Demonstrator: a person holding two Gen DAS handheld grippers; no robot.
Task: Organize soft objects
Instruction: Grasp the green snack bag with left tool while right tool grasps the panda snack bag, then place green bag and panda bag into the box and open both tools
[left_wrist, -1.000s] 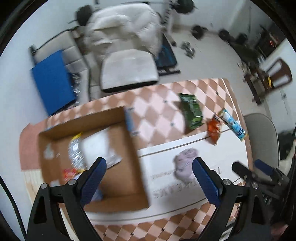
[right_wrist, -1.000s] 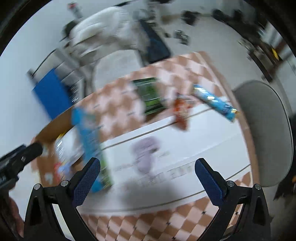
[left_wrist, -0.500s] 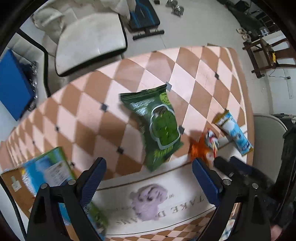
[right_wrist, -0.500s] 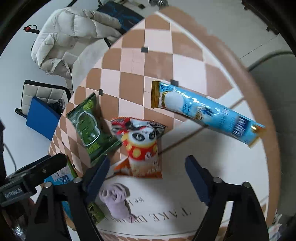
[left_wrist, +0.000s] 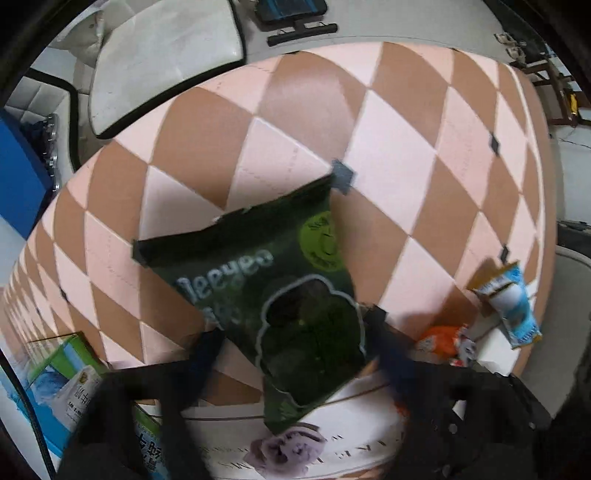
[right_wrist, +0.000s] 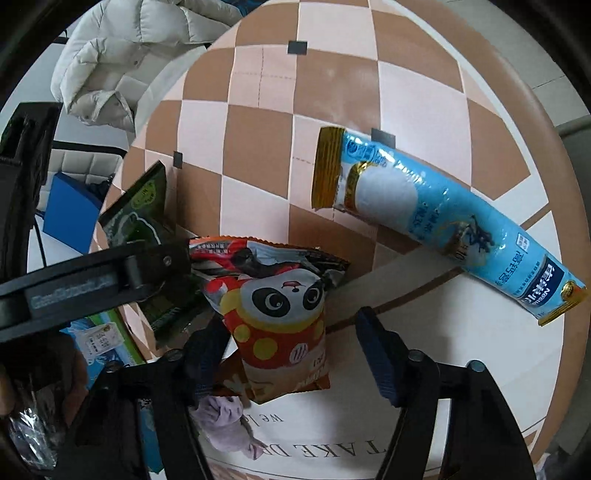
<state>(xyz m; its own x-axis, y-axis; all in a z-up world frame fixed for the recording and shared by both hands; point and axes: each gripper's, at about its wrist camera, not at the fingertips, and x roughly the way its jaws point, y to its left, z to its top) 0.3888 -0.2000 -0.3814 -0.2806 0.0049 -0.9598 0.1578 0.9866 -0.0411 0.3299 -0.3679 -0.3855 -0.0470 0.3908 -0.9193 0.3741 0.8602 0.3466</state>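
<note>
- Whereas half a second back both tools hung well above the checkered table (left_wrist: 369, 129), now sit low over it, each astride a packet.
- Left wrist view: shows the left gripper (left_wrist: 295, 343) dropped onto the green snack bag (left_wrist: 295, 314), which now fills the middle of the view, its lower end lying over the edge of the white mat (left_wrist: 351, 417). Has the fingers either side of the bag's lower half, a little nearer each other than before; too blurred to tell whether already pinching or merely straddling.
- Same view: keeps the purple soft toy (left_wrist: 288, 450) on the mat just below the bag, the blue-green carton (left_wrist: 62, 373) at far left.
- Right wrist view: shows the right gripper (right_wrist: 291, 354) lowered around the orange panda snack bag (right_wrist: 284, 306), spread wide, the right finger clear of the packet, so nothing gripped yet.
- Same view: leaves the long blue packet (right_wrist: 443, 221) untouched, well to the right.
- Reads as two pickups about to start at once; nothing visibly lifted from the table yet.
</note>
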